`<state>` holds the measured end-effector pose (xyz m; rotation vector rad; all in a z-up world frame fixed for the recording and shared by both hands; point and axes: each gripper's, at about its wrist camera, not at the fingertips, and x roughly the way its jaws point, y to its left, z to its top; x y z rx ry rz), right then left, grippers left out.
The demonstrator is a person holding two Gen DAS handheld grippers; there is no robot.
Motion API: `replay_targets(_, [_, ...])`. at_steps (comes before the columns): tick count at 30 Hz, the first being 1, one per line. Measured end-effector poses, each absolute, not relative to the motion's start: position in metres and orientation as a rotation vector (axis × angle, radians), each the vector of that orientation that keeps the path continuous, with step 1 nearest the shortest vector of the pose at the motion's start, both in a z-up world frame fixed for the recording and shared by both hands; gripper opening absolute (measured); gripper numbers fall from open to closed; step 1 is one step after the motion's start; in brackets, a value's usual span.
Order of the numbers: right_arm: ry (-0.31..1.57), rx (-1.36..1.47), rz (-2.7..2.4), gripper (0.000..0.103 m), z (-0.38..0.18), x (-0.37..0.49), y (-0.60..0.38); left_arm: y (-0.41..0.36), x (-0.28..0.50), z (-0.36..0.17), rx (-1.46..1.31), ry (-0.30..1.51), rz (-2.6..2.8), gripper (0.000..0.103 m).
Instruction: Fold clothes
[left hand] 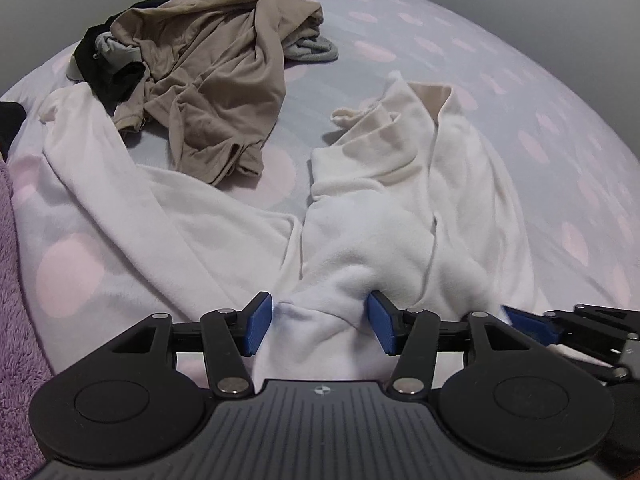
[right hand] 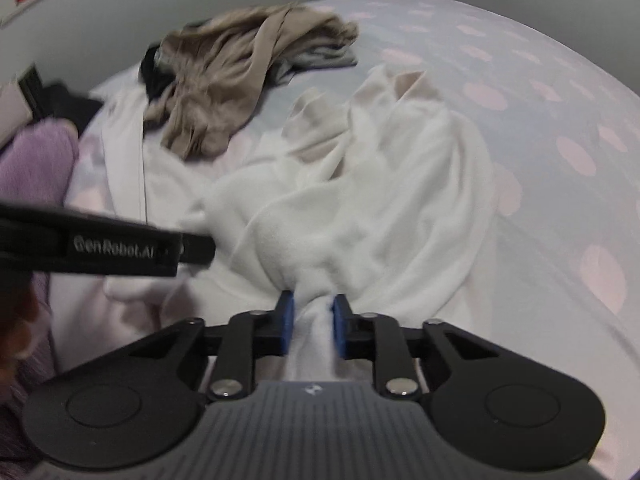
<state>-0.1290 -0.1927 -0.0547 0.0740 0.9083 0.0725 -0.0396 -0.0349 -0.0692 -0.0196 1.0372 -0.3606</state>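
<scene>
1. Left wrist view: we list the left gripper [left hand: 320, 326], its blue pads [left hand: 259, 323] set about half apart. A bunched fold of the white garment [left hand: 360, 236] lies between them. The right-hand pad touches the cloth; at the other pad we cannot tell whether there is contact.
2. Same view: the white garment spreads crumpled over the bed sheet [left hand: 540, 92], which is pale grey-blue with pink spots. One part runs away to the left, another rises in folds toward the middle.
3. Same view: we note a tan garment [left hand: 208, 80] heaped farther back on the sheet, just beyond the white one. A black garment [left hand: 104, 68] and a grey garment [left hand: 312, 50] are tucked in beside it.
4. Same view: a purple blanket [left hand: 16, 300] lies along the left edge. Part of the right gripper [left hand: 532, 324] shows at the lower right, close against the white cloth.
5. Right wrist view: we list the right gripper [right hand: 312, 324] with its pads drawn close together, pinching a gathered tuft of the white garment [right hand: 360, 208].
6. Same view: the left gripper [right hand: 120, 246] crosses in from the left as a black bar, its tip at the white cloth.
7. Same view: the tan garment [right hand: 224, 76] sits behind on the bed sheet [right hand: 540, 92]; this picture is somewhat blurred.
</scene>
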Motion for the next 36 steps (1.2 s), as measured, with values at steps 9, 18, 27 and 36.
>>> replay_targets(9, [0.831,0.205,-0.062,0.018,-0.027,-0.156,-0.243,-0.047,-0.049,-0.048,-0.057,0.987,-0.451,0.064])
replay_targets(18, [0.822,0.251,-0.245,0.010,-0.019,-0.193,-0.295,-0.054,-0.058,-0.039,-0.025,0.976,-0.437,0.064])
replay_targets(27, [0.879,0.258,-0.364,0.003,-0.028,-0.239,-0.331,-0.077,-0.068,-0.038,0.048,0.983,-0.498,0.064])
replay_targets(36, [0.890,0.293,-0.494,0.003,-0.036,-0.254,-0.364,-0.083,-0.068,-0.033,0.090,0.970,-0.511,0.064])
